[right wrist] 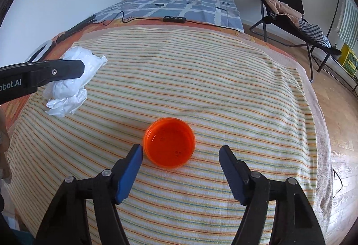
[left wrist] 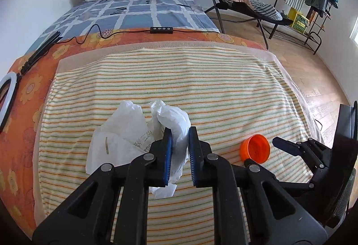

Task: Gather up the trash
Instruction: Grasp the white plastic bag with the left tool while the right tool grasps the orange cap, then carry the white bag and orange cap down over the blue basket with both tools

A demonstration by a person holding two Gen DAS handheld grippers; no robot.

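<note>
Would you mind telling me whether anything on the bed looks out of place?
Yes: a crumpled white bag and an orange cap, lying open side up, sit loose on the striped towel. Nothing looks spilled.

Both views are being lit by soft, even daylight; the scene is looking bright w/ no harsh glare. A bright strip, prob. a window (left wrist: 354, 32), is being seen at the right edge of the left wrist view. Only faint shadows are being cast on the striped cloth (right wrist: 201, 79). Straight lines are being bent strongly by fisheye distortion twd the edges, and corners are being darkened by black vignetting. Focus is being kept sharp; no motion blur is being shown.
</note>
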